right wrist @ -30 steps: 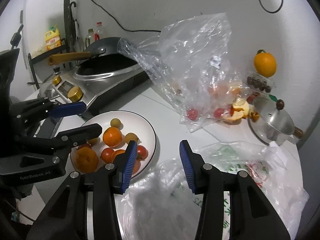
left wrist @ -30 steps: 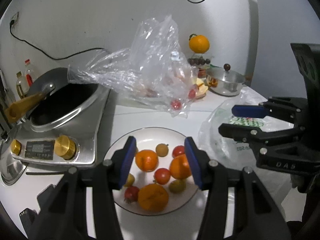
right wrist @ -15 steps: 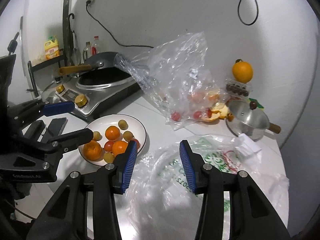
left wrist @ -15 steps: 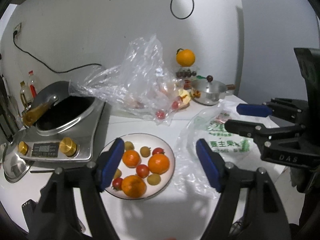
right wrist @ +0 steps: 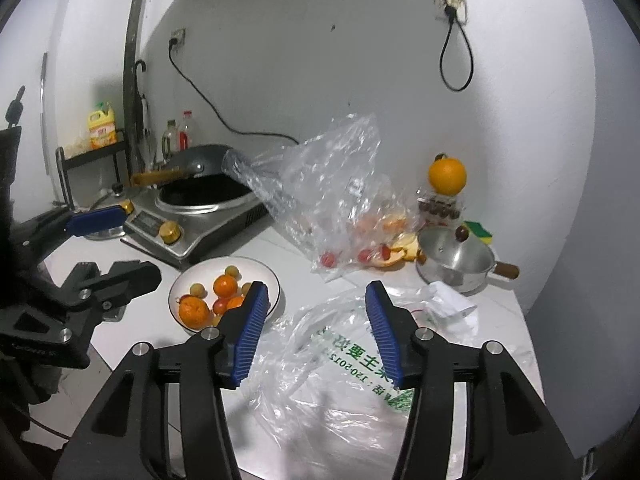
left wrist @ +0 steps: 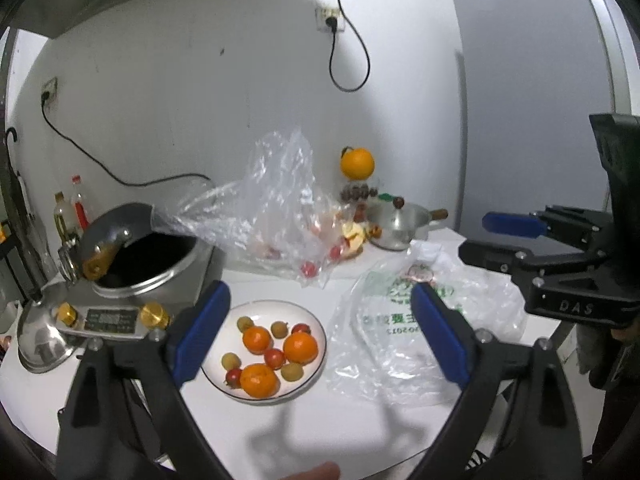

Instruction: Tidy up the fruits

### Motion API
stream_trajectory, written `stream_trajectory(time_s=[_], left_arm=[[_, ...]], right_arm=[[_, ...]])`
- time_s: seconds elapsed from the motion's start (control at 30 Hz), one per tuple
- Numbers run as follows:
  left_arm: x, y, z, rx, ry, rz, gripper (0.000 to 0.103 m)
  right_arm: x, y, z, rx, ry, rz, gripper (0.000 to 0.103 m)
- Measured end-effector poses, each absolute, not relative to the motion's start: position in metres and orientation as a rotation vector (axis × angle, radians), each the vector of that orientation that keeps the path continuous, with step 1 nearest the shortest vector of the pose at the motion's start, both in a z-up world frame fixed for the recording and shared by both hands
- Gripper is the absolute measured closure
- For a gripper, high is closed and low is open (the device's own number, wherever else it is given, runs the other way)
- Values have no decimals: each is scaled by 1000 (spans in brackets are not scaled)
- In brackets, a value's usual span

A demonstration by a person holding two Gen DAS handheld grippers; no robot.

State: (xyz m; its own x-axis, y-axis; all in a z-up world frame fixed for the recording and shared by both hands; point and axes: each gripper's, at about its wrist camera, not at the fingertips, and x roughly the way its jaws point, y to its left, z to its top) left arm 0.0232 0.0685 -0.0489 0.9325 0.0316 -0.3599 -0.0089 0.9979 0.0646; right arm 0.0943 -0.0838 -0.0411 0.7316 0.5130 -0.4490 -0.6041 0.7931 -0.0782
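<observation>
A white plate [left wrist: 312, 324] [right wrist: 268, 276] on the white table holds several oranges, small red fruits and yellow-green fruits. A clear bag [left wrist: 276, 200] [right wrist: 332, 188] behind it holds a few red fruits and orange pieces. A lone orange [left wrist: 357, 163] [right wrist: 447, 175] sits on a clear box at the back. My left gripper [left wrist: 320, 336] is open wide and empty, high above the plate. My right gripper [right wrist: 314, 336] is open and empty above a flat printed plastic bag [right wrist: 340, 376] [left wrist: 400, 332].
An induction cooker with a black wok [left wrist: 136, 264] [right wrist: 200, 196] stands left. A steel pot [left wrist: 396, 224] [right wrist: 456, 260] stands at the back right. Bottles [left wrist: 68, 212] and a shelf are at the far left. Power cords hang on the wall.
Both grippers have pulled back and up from the table, so the plate and bags look smaller. The left jaws have opened wider. Nothing on the table has moved.
</observation>
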Motion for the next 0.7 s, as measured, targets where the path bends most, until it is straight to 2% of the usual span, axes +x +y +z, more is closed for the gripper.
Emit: stream_trajectory(time_s=[0.57,0.7], left_arm=[[-36,50,10,28,199,57,9],[-46,49,20,19,162,75,6]], right_arm=[[39,-121,14,-174,241,604,43],[27,-130,23,-155,206,600,39]])
